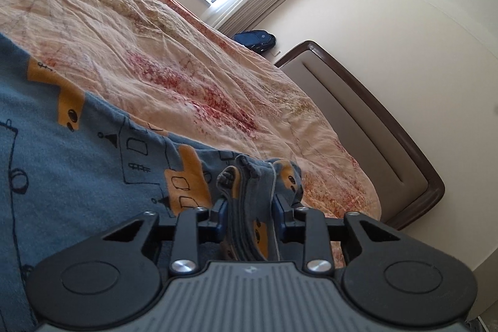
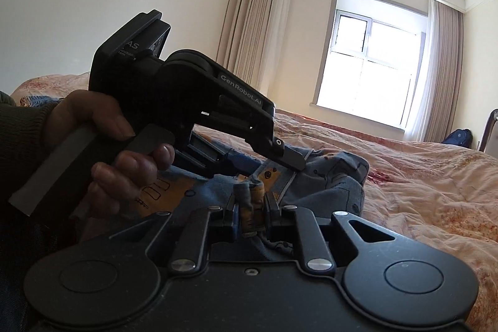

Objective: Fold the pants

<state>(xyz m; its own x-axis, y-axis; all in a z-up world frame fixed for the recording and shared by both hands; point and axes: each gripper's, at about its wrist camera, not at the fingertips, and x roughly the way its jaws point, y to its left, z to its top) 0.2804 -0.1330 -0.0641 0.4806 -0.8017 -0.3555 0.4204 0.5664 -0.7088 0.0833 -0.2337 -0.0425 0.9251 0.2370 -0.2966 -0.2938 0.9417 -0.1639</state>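
The pants point(image 1: 77, 151) are blue with yellow vehicle prints and lie on a bed. In the left wrist view my left gripper point(image 1: 249, 207) is shut on a bunched hem of the pants, and the fabric stands up between its fingers. In the right wrist view my right gripper point(image 2: 250, 209) is shut on another bunched edge of the pants point(image 2: 330, 179). The left gripper point(image 2: 280, 154), held by a hand point(image 2: 124, 151), reaches in from the left just beyond the right one, and both grips sit close together.
A rumpled peach floral quilt point(image 1: 162, 52) covers the bed all around the pants. A brown-framed headboard point(image 1: 373, 126) stands at the bed's end. A blue backpack point(image 1: 255, 40) rests on the floor below the bright window point(image 2: 370, 64) with curtains.
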